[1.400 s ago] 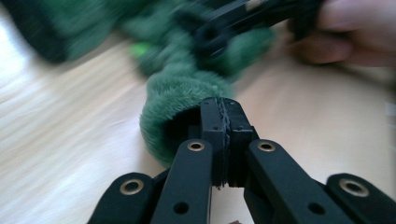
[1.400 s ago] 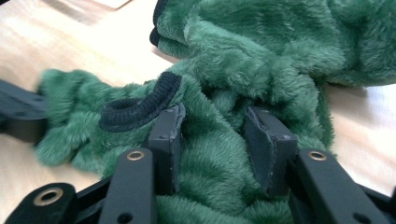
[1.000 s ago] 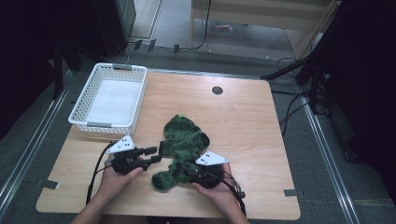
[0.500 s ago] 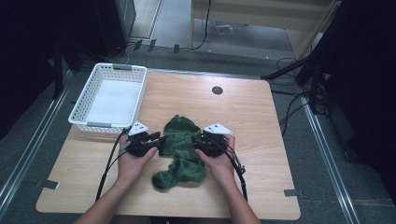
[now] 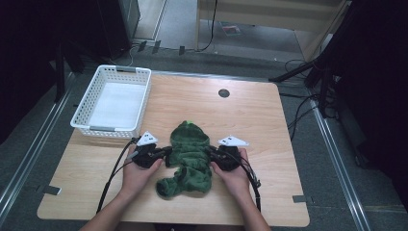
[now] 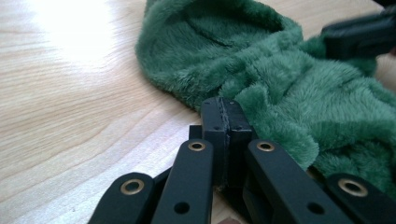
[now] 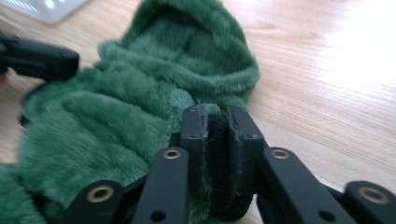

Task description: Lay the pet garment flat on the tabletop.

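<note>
A crumpled garment of dark green plush fleece [image 5: 188, 156] lies on the near half of the pale wooden surface [image 5: 250, 120], hood end pointing away from the person, with a set of tongs at each flank. The left tongs [image 5: 163, 153] sit at the garment's left edge; in the left gripper view their black jaws are pressed together at the fleece's border [image 6: 227, 122], though whether any fabric is caught between them cannot be told. The right tongs [image 5: 210, 153] meet the garment's right edge, and in the right gripper view their jaws [image 7: 218, 135] stand almost together with a dark strip and a tuft of green fleece between them. A hand [image 5: 137, 173] grips each tool from the near edge. A white slatted plastic basket [image 5: 84, 115] stands well apart at the far left corner.
</note>
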A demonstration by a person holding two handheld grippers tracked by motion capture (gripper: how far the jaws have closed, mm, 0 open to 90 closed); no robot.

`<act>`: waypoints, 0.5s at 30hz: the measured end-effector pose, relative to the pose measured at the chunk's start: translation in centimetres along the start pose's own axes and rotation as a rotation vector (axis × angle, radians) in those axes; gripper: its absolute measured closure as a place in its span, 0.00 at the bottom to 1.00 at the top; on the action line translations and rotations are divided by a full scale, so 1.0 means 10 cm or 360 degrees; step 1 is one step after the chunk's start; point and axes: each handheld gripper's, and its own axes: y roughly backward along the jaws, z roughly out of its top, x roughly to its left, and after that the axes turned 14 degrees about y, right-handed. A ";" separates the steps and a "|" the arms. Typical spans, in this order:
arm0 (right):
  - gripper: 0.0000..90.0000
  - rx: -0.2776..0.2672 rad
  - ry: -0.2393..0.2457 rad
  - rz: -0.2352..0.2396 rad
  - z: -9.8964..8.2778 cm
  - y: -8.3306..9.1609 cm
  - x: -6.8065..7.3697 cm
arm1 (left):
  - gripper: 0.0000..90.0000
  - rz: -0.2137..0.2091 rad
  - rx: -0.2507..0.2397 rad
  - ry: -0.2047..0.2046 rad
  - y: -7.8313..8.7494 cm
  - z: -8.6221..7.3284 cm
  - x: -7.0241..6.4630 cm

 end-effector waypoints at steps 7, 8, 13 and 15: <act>0.77 -0.0168 0.0031 -0.0099 0.28 0.14 0.02 | 1.00 -0.0011 -0.0079 0.0047 0.03 -0.01 0.02; 0.78 -0.0192 0.0037 -0.0105 0.34 0.13 0.03 | 1.00 -0.0014 -0.0085 0.0048 0.03 -0.01 0.03; 0.77 -0.0282 0.0123 -0.0110 0.75 0.02 0.15 | 0.99 -0.0016 -0.0106 0.0029 0.03 -0.01 0.01; 0.71 -0.0211 0.0190 -0.0124 0.87 -0.16 0.19 | 0.89 -0.0042 -0.0118 0.0024 0.04 -0.01 0.01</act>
